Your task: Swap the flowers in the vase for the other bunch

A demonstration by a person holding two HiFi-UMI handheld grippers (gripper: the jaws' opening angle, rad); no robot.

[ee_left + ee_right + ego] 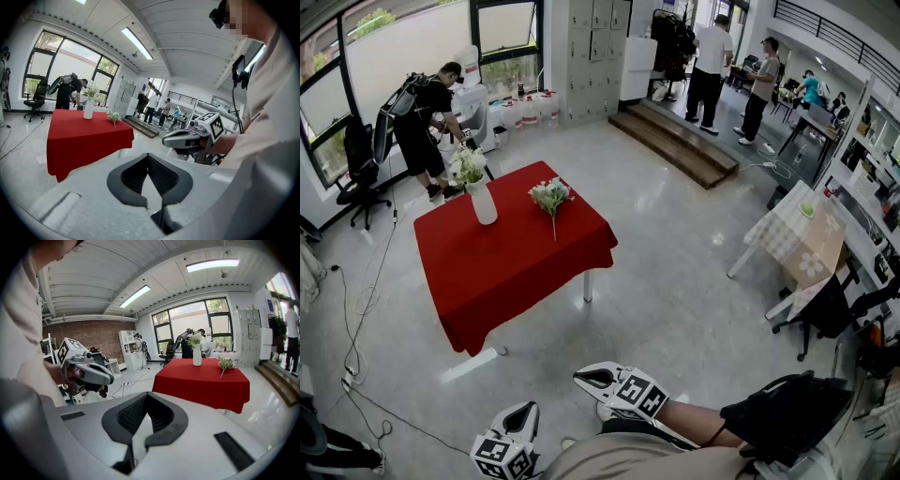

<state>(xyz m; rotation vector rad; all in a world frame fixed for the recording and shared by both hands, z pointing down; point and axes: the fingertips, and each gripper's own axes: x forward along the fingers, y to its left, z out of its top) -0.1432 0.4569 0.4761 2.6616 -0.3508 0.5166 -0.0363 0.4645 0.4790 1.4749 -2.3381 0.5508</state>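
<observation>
Standing in the vase [482, 201] on the red surface [506, 272], the flowers [469, 165] are well apart from the left claw [523, 417] and right claw [595, 379], both pressed together and empty. The other bunch [549, 195] lies near the vase. Best to approach first, spread one claw, pinch the stems low, and lift straight up while steadying the vase.

Item: you are wearing a pale beige shirt [628, 459]. The left gripper [523, 412] and right gripper [586, 379] are showing light-grey shells and black-and-white marker cubes [639, 396].
</observation>
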